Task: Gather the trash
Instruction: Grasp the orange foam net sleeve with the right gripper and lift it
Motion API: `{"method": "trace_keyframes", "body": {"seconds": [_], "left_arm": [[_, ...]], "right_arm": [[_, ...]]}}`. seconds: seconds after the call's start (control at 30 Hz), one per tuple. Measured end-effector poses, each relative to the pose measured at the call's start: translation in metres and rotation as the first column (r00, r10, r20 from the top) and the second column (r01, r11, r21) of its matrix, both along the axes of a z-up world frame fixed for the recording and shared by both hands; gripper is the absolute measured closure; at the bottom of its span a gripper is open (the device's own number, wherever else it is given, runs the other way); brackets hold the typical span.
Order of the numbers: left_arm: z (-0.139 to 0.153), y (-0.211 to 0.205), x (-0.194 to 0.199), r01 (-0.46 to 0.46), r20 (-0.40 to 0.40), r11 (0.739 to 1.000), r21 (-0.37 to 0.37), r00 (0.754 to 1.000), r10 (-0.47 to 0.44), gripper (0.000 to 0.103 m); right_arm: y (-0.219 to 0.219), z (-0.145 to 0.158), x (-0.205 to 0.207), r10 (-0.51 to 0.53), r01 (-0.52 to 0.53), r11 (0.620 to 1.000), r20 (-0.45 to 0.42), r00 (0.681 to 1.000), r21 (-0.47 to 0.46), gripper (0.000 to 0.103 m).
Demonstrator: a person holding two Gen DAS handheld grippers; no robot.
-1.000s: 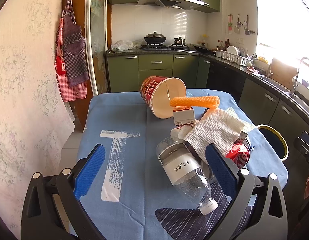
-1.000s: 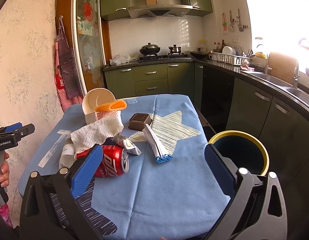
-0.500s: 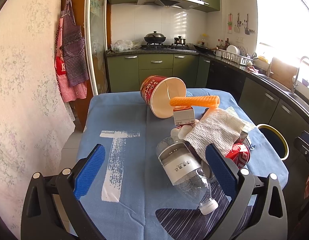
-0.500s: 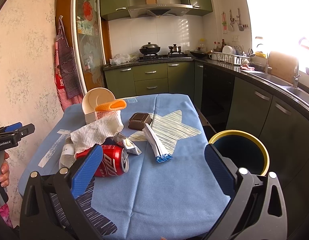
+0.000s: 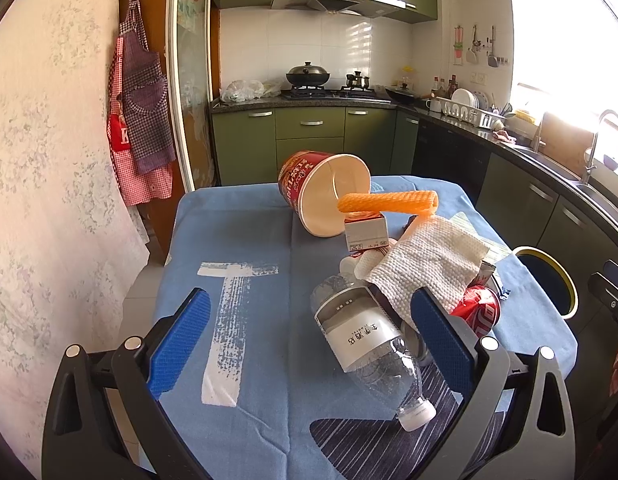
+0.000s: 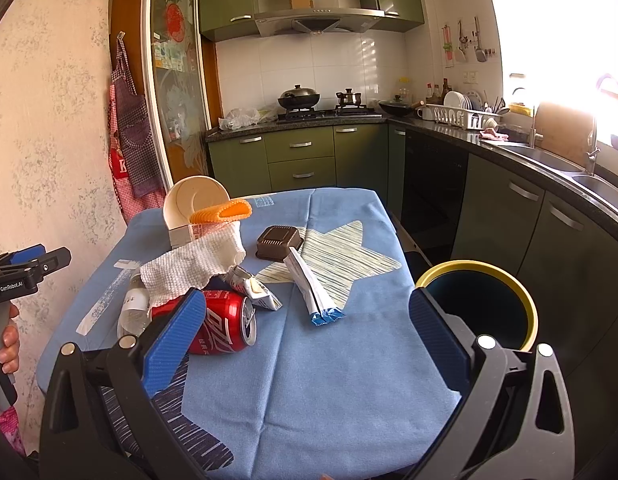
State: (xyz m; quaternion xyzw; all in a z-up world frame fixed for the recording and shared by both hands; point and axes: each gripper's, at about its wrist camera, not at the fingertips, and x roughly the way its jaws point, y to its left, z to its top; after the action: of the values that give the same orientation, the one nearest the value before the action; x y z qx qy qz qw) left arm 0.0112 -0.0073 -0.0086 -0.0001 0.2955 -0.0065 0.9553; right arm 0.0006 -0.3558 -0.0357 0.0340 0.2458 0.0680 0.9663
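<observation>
Trash lies on a blue tablecloth. A clear plastic bottle lies between my left gripper's open fingers. Behind it are a white paper towel, a red soda can, a small carton, an orange foam net and a tipped red paper cup. My right gripper is open and empty above the near table edge; the soda can lies by its left finger. A blue-tipped white wrapper, a silver wrapper and a brown plastic tray lie ahead.
A yellow-rimmed dark bin stands on the floor right of the table; it also shows in the left wrist view. Green kitchen cabinets and a counter with a sink line the back and right. A wall with aprons is left.
</observation>
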Motion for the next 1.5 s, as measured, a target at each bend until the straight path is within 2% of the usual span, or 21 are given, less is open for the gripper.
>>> {"method": "trace_keyframes", "body": {"seconds": [0.37, 0.63, 0.93, 1.03, 1.17, 1.3, 1.5], "left_arm": [[-0.006, 0.002, 0.019, 0.007, -0.025, 1.000, -0.004, 1.000, -0.007, 0.004], [-0.012, 0.010, 0.061, -0.003, -0.034, 1.000, -0.008, 0.999, 0.002, 0.004], [-0.017, 0.027, 0.123, -0.050, -0.013, 0.999, 0.006, 0.999, 0.050, 0.004], [-0.021, 0.034, 0.144, -0.064, -0.020, 0.998, 0.001, 0.998, 0.064, 0.004], [-0.030, 0.039, 0.169, -0.075, -0.031, 0.997, -0.003, 0.997, 0.075, 0.004], [-0.041, 0.040, 0.182, -0.072, -0.036, 0.997, -0.001, 0.997, 0.072, 0.004], [-0.057, 0.037, 0.197, -0.055, -0.065, 0.998, -0.005, 0.996, 0.054, 0.004]], "right_arm": [[-0.002, -0.006, 0.012, 0.010, -0.010, 1.000, -0.041, 0.999, 0.005, 0.006], [0.001, -0.004, 0.042, 0.049, -0.050, 0.999, -0.069, 0.996, -0.021, 0.006], [0.028, 0.016, 0.101, 0.221, -0.223, 0.975, -0.078, 0.972, -0.020, 0.006], [0.043, 0.021, 0.129, 0.311, -0.312, 0.950, -0.088, 0.946, -0.002, 0.006], [0.063, 0.018, 0.166, 0.398, -0.404, 0.915, -0.122, 0.909, -0.023, 0.010], [0.084, 0.009, 0.209, 0.484, -0.497, 0.867, -0.193, 0.853, -0.022, 0.011], [0.098, -0.007, 0.253, 0.558, -0.576, 0.817, -0.283, 0.780, 0.024, 0.011]]}}
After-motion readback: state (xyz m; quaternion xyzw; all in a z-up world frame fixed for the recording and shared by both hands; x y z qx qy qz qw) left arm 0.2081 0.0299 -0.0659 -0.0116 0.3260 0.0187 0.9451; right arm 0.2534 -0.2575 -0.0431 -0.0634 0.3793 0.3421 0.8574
